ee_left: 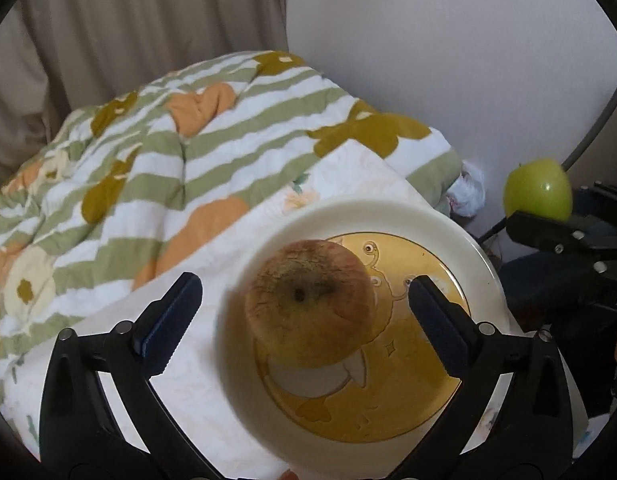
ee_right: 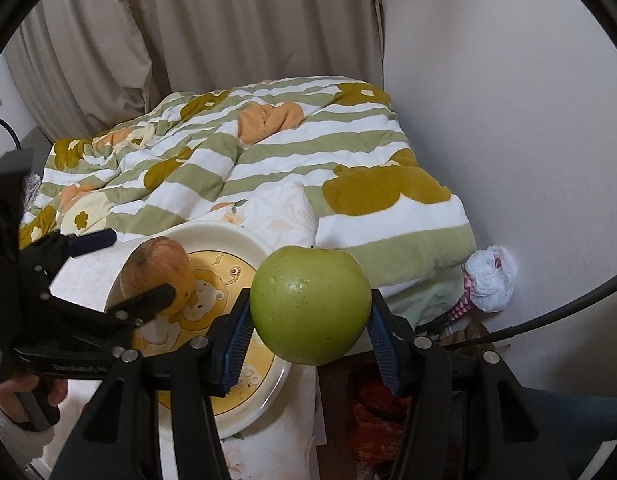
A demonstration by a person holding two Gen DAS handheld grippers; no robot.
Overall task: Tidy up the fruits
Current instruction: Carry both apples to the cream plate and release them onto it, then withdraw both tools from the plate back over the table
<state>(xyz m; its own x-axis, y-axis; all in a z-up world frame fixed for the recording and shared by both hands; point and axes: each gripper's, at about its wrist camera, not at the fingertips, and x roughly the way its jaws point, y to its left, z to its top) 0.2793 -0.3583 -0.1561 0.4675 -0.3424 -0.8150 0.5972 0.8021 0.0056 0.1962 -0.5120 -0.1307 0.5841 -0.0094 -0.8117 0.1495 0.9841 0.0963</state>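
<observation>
A brownish-red apple point(ee_left: 310, 304) sits over the cream plate point(ee_left: 388, 208) with a yellow cartoon print. My left gripper point(ee_left: 304, 284) is open around it, and a gap shows between each blue pad and the fruit. I cannot tell whether the apple rests on the plate. In the right wrist view the same apple point(ee_right: 160, 264) is at the plate's point(ee_right: 228, 236) left side, between the left gripper's point(ee_right: 138, 264) fingers. My right gripper point(ee_right: 310, 300) is shut on a green apple point(ee_right: 308, 304), held above the plate's right edge. That green apple point(ee_left: 538, 190) shows at the right of the left wrist view.
The plate lies on a white floral cloth point(ee_left: 212, 364) on a bed. A green-striped quilt point(ee_right: 268, 160) is heaped behind it. A white plastic bag point(ee_right: 490, 280) lies by the wall, and beige curtains point(ee_right: 228, 28) hang behind. A hand point(ee_right: 12, 400) holds the left gripper.
</observation>
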